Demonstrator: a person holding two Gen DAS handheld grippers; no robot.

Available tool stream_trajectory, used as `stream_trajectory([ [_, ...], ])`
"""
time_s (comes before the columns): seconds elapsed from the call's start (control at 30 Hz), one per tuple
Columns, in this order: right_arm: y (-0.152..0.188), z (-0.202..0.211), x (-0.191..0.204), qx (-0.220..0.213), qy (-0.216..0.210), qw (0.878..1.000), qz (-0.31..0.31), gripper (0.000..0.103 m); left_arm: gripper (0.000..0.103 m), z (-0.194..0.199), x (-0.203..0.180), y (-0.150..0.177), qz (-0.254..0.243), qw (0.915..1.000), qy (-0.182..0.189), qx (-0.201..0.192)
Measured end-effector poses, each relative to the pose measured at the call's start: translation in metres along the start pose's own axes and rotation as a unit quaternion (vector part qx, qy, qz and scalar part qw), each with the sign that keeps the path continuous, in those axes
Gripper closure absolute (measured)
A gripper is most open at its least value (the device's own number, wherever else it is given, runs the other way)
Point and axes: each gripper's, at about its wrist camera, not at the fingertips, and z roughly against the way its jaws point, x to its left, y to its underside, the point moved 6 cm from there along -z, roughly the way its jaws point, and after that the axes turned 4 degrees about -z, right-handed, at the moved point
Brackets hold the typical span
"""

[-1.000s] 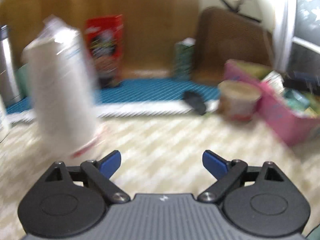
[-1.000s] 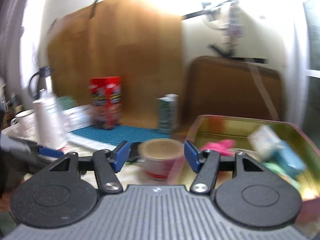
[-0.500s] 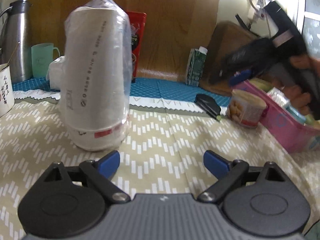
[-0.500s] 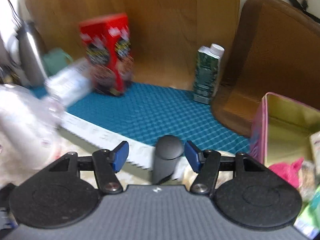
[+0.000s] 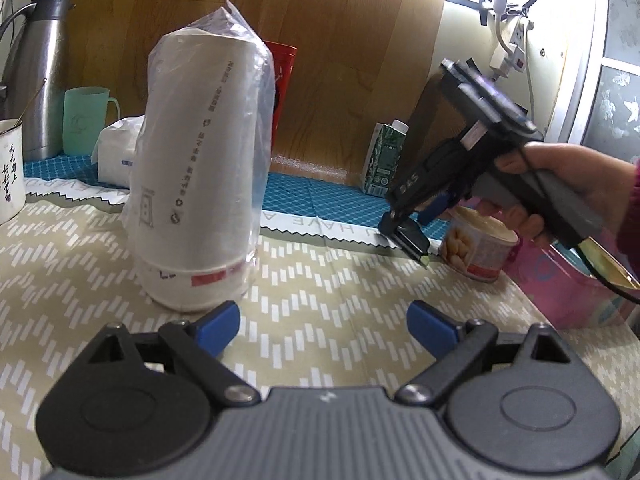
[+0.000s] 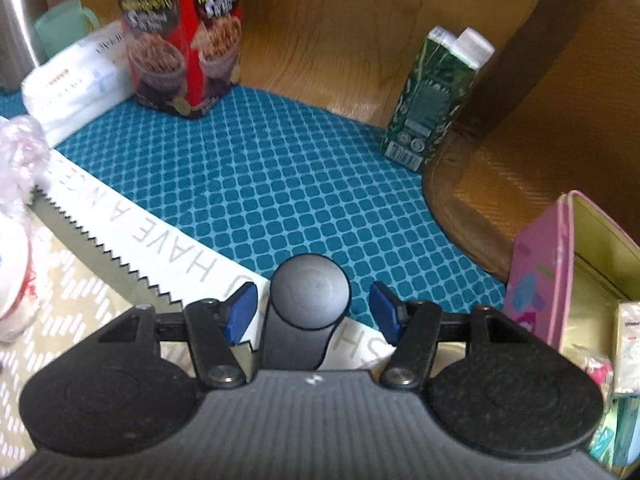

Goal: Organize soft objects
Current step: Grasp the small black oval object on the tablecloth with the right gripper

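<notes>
Since half a second earlier, the right tongs (image 6: 313, 312) had come down over the black rounded clip-like object (image 6: 306, 312) lying at the seam of the blue mat and the patterned cloth, and the left view had closed in on the cups.

Toward the left edge of the surface stood a tall stack of white paper cups in a clear plastic sleeve (image 5: 200, 168), upright. Just in front of it, the left tongs (image 5: 323, 326) hung open and empty, their left blue fingertip (image 5: 218, 322) near the stack's base. A white soft tissue pack (image 6: 76, 76) lay at the back left, beside a red cereal box (image 6: 182, 32).

In the middle, the black object lay between the open right tongs, its long axis running along the fingers and its round head pointing away; neither pad touched it. The right hand was plainly the nearer. What the object was, and whether it was soft, I could not tell.

At the right edge sat an open pink tin box (image 6: 540, 268) holding soft packets, probably the destination. A closing squeeze seemed the next step.
</notes>
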Motion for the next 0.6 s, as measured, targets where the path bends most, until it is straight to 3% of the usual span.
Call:
stream_trajectory([
  [0.13,-0.005,-0.013,-0.002,0.029,-0.028,0.999,-0.030,0.045,0.009,0.000,0.005,0.000,0.012,0.9999,-0.001,-0.005],
  [0.17,-0.005,-0.012,-0.002,0.029,-0.037,0.998,-0.038,0.052,0.009,0.000,0.007,-0.001,0.019,0.9998,-0.002,-0.006],
  [0.27,0.004,-0.004,0.017,0.010,-0.047,0.999,-0.009,0.052,0.009,0.001,0.017,-0.002,0.052,0.9986,0.000,-0.012],
  [0.43,0.045,0.025,0.063,-0.034,-0.099,0.993,0.062,0.051,0.009,-0.002,0.038,-0.002,0.115,0.9932,0.015,-0.008],
  [0.6,0.107,0.061,0.078,-0.082,-0.137,0.983,0.088,0.051,0.009,-0.005,0.037,-0.001,0.115,0.9931,0.020,-0.001],
])
